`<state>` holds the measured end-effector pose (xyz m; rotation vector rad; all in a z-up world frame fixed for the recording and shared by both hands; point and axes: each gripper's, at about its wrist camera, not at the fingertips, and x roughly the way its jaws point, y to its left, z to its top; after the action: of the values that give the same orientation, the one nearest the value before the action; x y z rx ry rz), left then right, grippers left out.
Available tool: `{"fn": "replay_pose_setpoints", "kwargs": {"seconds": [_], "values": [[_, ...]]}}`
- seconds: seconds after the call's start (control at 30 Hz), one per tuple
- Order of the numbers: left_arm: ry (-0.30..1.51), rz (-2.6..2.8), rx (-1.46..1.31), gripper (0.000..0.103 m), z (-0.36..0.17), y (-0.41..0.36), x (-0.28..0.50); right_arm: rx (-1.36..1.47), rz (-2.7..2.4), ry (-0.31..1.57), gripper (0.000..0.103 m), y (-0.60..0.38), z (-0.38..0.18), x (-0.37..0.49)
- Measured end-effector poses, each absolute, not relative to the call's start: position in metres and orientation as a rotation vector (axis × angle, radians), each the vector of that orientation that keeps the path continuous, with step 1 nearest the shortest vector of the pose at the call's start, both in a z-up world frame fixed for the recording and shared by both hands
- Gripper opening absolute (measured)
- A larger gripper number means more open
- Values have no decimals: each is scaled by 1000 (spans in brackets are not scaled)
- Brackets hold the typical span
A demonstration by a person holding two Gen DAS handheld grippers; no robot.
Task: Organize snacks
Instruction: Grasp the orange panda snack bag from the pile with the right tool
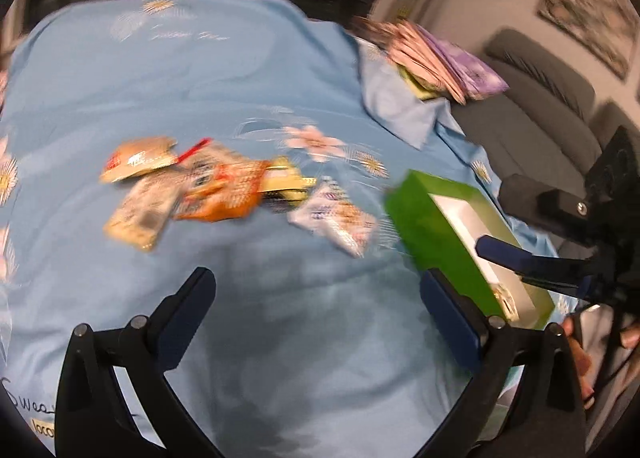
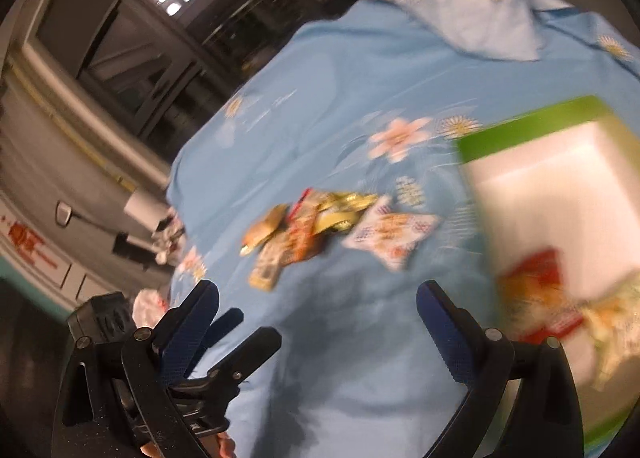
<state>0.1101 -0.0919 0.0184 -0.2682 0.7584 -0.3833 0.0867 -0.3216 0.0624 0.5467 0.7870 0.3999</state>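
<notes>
Left gripper (image 1: 316,298): fingers spread wide, nothing between them, poised above bare blue cloth. Right gripper (image 2: 318,306): likewise spread, nothing held, with the left tool's fingers showing at its lower left

Tablecloth (image 1: 280,358): light blue, flower print, soft and rumpled; likely to drag along if a finger scrapes it

Snack packets (image 1: 192,182), loose heap, ahead of the left gripper and slightly to its left; ahead of the right gripper in its own view (image 2: 304,226). Flat foil or film sachets, overlapping, in orange, tan and yellow; blur hides the print. Judged light, limp and slick; contents probably crushable. Best taken by a crimped edge seam or a free corner that sticks out of the heap, with a gentle pinch

White packet (image 1: 336,218): lies apart from the heap, ahead and to the right of the left gripper, nearest the box. Judged the easiest first pick, its edges being free

Green box (image 1: 424,226): open top, pale inside, close to the right of the left gripper and just right of the right one (image 2: 536,122). Red and yellow packets (image 2: 548,298) already lie in it. Stiff card, light; may slide on the cloth if nudged

Stacked packets (image 1: 436,58): pink and purple, far ahead to the right, by a folded corner of cloth
</notes>
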Motion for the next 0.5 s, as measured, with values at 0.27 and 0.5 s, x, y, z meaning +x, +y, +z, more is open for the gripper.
{"fn": "replay_pose_setpoints", "kwargs": {"seconds": [0.27, 0.5], "values": [[782, -249, -298, 102, -3, -13, 104, 590, 509, 918, 99, -240, 35, 159], [770, -286, -373, 102, -14, 18, 95, 593, 423, 1024, 82, -211, -7, 222]]}}
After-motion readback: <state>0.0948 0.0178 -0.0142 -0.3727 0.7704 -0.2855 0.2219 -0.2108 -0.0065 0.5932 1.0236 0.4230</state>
